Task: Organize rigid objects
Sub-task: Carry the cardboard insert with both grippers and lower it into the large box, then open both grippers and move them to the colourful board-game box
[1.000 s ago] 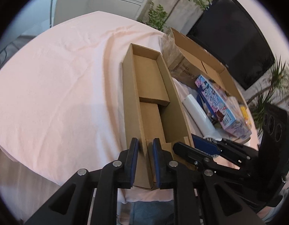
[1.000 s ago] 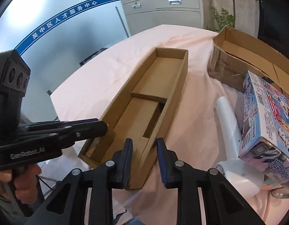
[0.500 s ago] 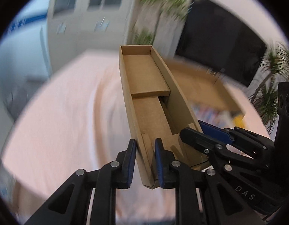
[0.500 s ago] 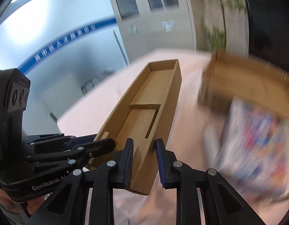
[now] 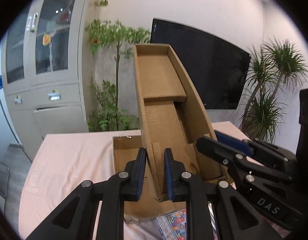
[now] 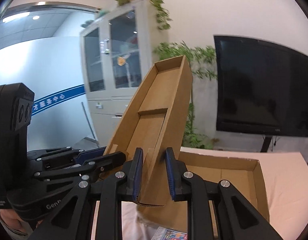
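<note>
The long cardboard tray [image 5: 164, 108] is in the air above the table, tilted with its far end high and its open side toward the cameras. It is plain brown corrugated board, narrow, with low straight walls. Inside, a raised cardboard step covers the far half of the floor and a flat insert lies in the near half.

The left tool [image 5: 154, 172] is clamped on the near end of one long wall, its blue pads pressed on the board. The right tool [image 6: 153, 175] grips the other long wall at the same end in the same way, with only the wall's thickness between its fingers. Each tool shows in the other's view, close at the side of the tray.

Under the tray, a wide open cardboard box [image 6: 234, 172] stands on the table, which wears a soft pink cloth [image 5: 74, 160] with light folds. A colourful printed box [image 5: 174, 226] lies at the near edge of the table, partly hidden by the tools.

Behind the table stand a dark screen [image 6: 264, 96], leafy plants [image 5: 114, 40] and a grey cabinet with glass doors [image 5: 44, 60].
</note>
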Available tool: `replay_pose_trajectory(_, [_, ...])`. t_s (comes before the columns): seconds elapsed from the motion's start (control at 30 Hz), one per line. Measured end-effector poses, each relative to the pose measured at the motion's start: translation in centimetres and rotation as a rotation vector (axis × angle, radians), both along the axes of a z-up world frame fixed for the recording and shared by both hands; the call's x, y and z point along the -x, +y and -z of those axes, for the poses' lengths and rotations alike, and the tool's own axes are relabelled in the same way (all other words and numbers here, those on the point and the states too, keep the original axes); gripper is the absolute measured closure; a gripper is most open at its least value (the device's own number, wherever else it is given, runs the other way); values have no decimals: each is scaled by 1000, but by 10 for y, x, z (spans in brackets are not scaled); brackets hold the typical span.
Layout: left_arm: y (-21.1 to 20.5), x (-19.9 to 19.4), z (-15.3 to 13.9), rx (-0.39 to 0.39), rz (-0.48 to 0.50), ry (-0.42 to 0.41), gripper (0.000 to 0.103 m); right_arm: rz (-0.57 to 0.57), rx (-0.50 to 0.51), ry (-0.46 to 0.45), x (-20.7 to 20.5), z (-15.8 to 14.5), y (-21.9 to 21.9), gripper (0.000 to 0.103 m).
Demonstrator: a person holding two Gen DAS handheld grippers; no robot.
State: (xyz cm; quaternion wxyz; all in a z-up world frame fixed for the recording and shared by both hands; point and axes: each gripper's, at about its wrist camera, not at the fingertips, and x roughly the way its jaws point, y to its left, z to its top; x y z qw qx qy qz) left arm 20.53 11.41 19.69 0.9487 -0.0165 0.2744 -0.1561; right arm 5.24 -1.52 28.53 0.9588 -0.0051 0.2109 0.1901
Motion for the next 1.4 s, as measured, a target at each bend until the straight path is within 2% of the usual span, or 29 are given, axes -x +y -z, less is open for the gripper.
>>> replay_pose_trajectory(0.13, [8, -27, 32, 2, -16, 91, 86, -3, -42, 128, -58, 28, -13, 83])
replay_pose_trajectory(0.33, [22, -63, 92, 11, -46, 237, 86, -30, -56, 327, -146, 101, 4, 83])
replay_pose_trajectory(0.63, [28, -84, 177, -15, -99, 439, 85, -57, -84, 602, -221, 216, 26, 83])
replay_pose_trajectory(0.77, [26, -81, 194, -82, -129, 473, 86, -59, -108, 721, -225, 263, 25, 84])
replay_pose_trajectory(0.83, [27, -75, 200, -93, -136, 484, 87, -55, -87, 728, -224, 273, 31, 83])
replay_pose_trajectory(0.9, [28, -69, 200, -86, -133, 474, 87, -50, -85, 742, -226, 280, 34, 82])
replay_pose_trajectory(1.0, [34, -55, 190, -61, -122, 440, 87, -55, -140, 790, -233, 287, 26, 77])
replay_pose_trajectory(1.07, [36, -34, 172, -78, -142, 369, 87, -51, -138, 765, -227, 273, 25, 66])
replay_pose_trajectory(1.1, [38, -30, 163, -93, -145, 337, 82, -43, -123, 732, -220, 265, 22, 43])
replay_pose_trajectory(1.13, [36, -17, 148, -122, -153, 281, 67, -42, -113, 684, -209, 254, 14, 24])
replay_pose_trajectory(1.17, [35, -4, 135, -154, -169, 230, 52, -41, -105, 605, -191, 231, 4, 18])
replay_pose_trajectory(1.2, [32, 15, 117, -205, -208, 151, 17, -36, -101, 571, -180, 219, -2, 8])
replay_pose_trajectory(1.23, [29, 28, 105, -235, -239, 87, 4, -25, -95, 523, -164, 204, -10, 1])
replay_pose_trajectory(1.3, [25, 62, 83, -246, -252, -45, 1, 4, -84, 422, -121, 175, -32, 0])
replay_pose_trajectory(1.33, [22, 79, 74, -224, -234, -63, 1, 11, -72, 391, -102, 167, -40, 0])
replay_pose_trajectory(1.4, [19, 103, 67, -147, -203, -44, 1, 16, -54, 337, -55, 153, -59, 0])
